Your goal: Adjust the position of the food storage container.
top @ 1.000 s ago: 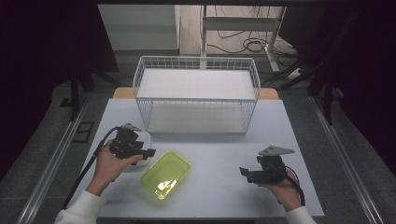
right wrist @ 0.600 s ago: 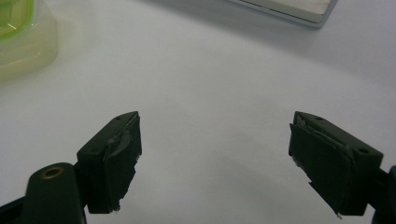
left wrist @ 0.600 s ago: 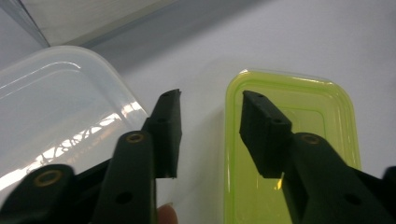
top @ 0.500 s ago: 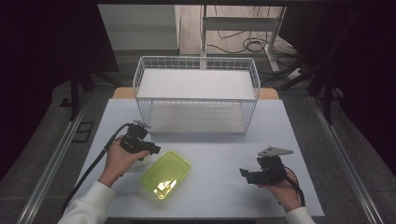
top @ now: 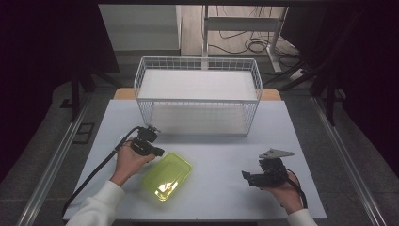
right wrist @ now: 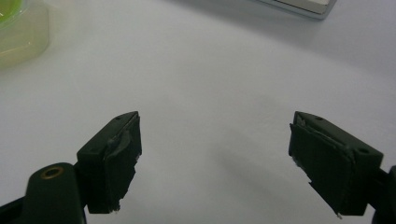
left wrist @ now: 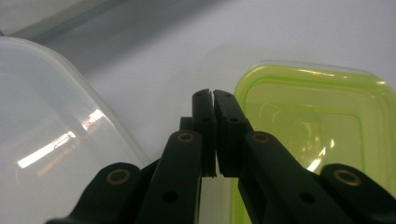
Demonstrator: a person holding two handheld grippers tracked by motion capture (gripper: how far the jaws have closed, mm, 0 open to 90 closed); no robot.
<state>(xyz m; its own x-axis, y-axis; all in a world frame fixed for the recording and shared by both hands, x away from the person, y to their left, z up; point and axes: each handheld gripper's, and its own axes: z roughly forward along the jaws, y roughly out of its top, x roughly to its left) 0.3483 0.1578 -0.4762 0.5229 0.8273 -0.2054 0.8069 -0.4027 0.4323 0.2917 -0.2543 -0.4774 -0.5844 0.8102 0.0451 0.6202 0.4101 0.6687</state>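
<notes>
- The left gripper (top: pixel 157 151) sits at the near-left of the table (top: pixel 221 188), its tip just beside the far corner of the green container (top: pixel 167 176).
- Its jaws have just been closing and now stand together with nothing between them; the left gripper view shows the pads touching each other above the bare table.
- In that view the green container (left wrist: pixel 317 135) lies to one side of the jaws and a clear plastic lid or tub (left wrist: pixel 51 140) to the other; neither is gripped.
- The right gripper (top: pixel 249 178) hovers at the near-right, jaws wide apart over bare table, holding nothing.
- The wire basket (top: pixel 197 96) at the far side looks empty.
- Judged from this, the work is at its start: the container rests on the table, unlifted, and grasping and placing it remain.
</notes>
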